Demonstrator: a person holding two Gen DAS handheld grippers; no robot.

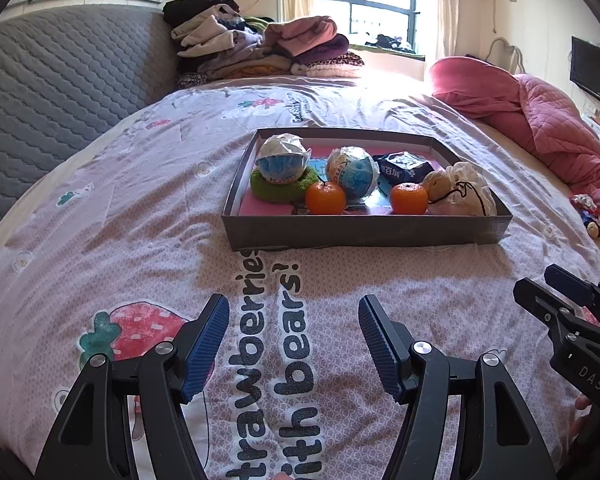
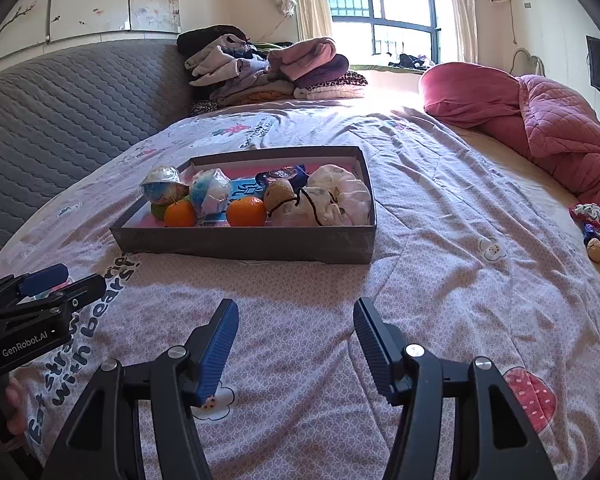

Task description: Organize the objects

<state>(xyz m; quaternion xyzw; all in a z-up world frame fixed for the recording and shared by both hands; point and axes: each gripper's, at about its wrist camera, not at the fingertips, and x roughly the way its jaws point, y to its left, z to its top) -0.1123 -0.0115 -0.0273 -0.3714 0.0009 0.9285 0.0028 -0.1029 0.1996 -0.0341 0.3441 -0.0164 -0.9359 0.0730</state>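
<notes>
Both tongs, left [image 1: 294,340] and right [image 2: 296,344], we hold spread wide, grasping nothing above the bed [image 1: 100,220]; the box [image 1: 364,232] wall hides part of our oranges [image 1: 325,198].

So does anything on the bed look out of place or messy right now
Mostly tidy: the snacks and oranges sit inside the gray box. The odd bit is a small cluster of items, a wrapped piece and a small doll-like thing, loose on the sheet at the right edge by the pink quilt, well apart from the box.
</notes>
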